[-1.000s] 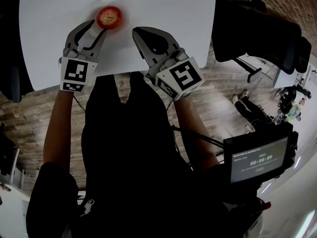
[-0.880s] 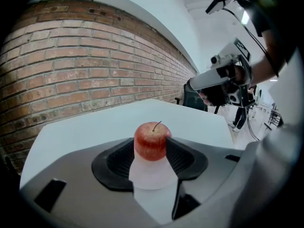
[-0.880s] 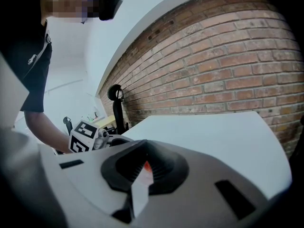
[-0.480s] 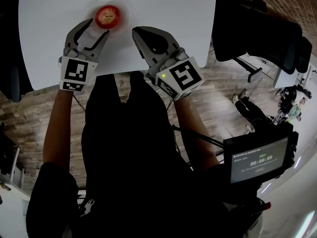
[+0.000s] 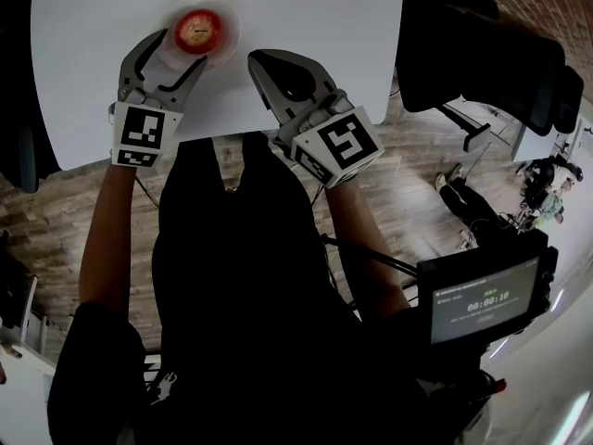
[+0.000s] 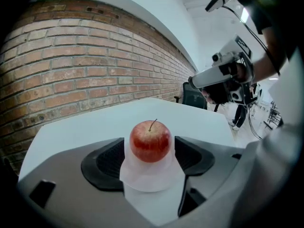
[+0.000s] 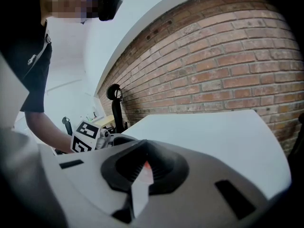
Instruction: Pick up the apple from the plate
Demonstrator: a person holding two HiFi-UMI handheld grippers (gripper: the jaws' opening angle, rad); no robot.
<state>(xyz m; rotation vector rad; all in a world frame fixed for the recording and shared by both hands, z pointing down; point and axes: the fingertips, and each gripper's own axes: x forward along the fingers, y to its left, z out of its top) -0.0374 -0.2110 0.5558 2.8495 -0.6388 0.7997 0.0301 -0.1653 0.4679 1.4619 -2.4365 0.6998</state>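
The white table [image 5: 306, 26] fills the top of the head view, and both grippers hang over its near edge. The right gripper [image 5: 262, 63] sits idle towards the middle, its fingers pressed almost together with only a thin slit between them and nothing in it. The left gripper [image 5: 182, 50] is aimed at the plate [image 5: 232, 37], its jaws opening; in its own view the apple [image 6: 150, 140] stands upright, stem up, in the middle of the plate, framed by the two dark pads [image 6: 110, 161], which do not touch it. The step in hand looks like the lining-up for the grasp. Next the left gripper probably needs to ease forward until the pads flank the apple's widest part, then close gently without nudging the plate. The plate's rim is hard to pick out against the white table, its sides are cut off by the jaws, and I cannot tell whether the apple is already level with the pads or just ahead of them
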